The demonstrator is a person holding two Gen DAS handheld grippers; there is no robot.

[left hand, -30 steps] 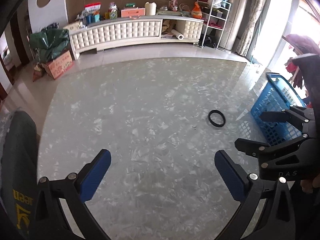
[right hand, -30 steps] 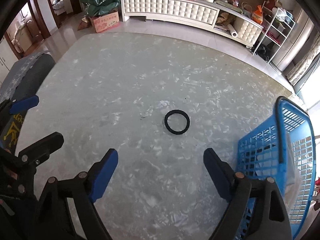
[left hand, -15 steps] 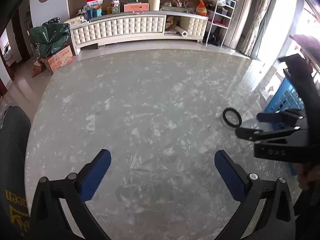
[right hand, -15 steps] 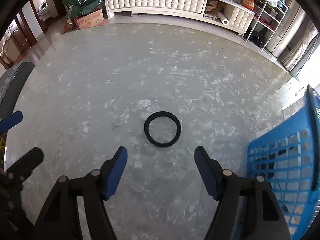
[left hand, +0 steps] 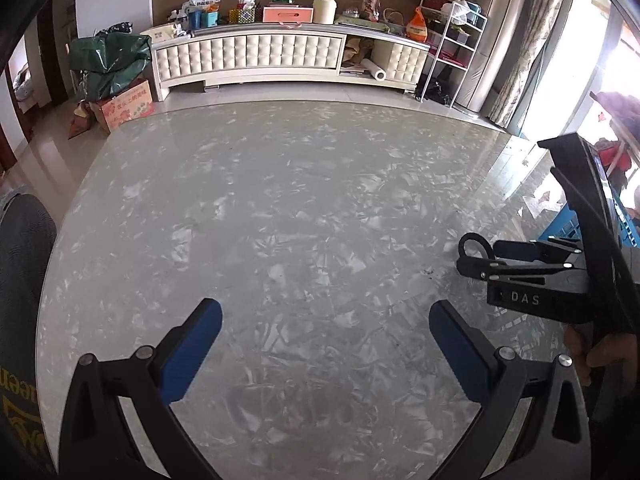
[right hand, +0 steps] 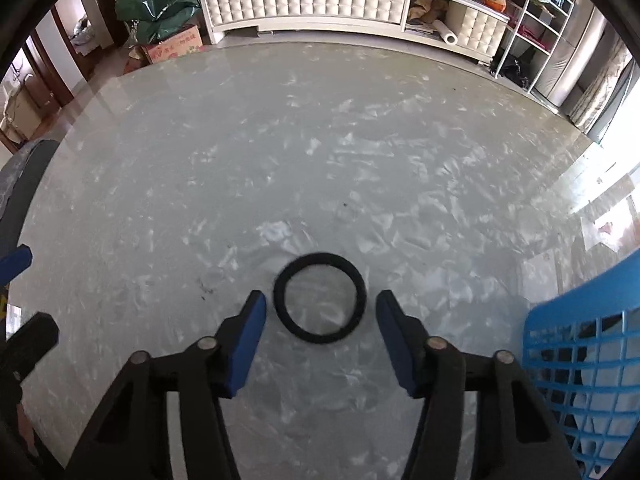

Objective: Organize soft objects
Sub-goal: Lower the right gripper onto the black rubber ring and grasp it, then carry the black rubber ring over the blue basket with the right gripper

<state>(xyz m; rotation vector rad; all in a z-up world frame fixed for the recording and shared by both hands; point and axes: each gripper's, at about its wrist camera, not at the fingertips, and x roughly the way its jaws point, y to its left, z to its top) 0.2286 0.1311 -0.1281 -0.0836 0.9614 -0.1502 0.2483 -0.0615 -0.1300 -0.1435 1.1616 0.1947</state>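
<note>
Right wrist view shows the right gripper (right hand: 321, 312) low in the frame with its blue-padded fingers (right hand: 244, 340) spread apart, holding nothing. A black ring (right hand: 320, 298), a soft hair-tie-like loop, lies flat on the grey marbled table (right hand: 280, 160) just ahead of the fingertips, in the gap between them but touching neither pad. Whether the tips rest on the table or hang above it is hard to tell. At the lower right a blue basket (right hand: 580, 320) is cut off by the frame edge; only a corner of its lattice wall shows, and something pale and dark inside it is too broken up by the mesh to name. At the far left edge a blue pad and a black arm of the other tool poke in, mostly out of frame.

Left wrist view has the left gripper (left hand: 324, 336) at the bottom centre, fingers (left hand: 188, 352) wide apart over bare table (left hand: 280, 200), nothing between them. At the right middle, the right gripper (left hand: 480, 258) appears side-on, and its body covers most of the ring (left hand: 472, 240); only a dark arc shows near its tips. A hand (left hand: 604, 356) grips that tool at the lower right, partly cut off. The basket (left hand: 564, 228) shows only as slivers of blue behind the tool. A white cabinet (left hand: 288, 56) crosses the top of the frame.
</note>
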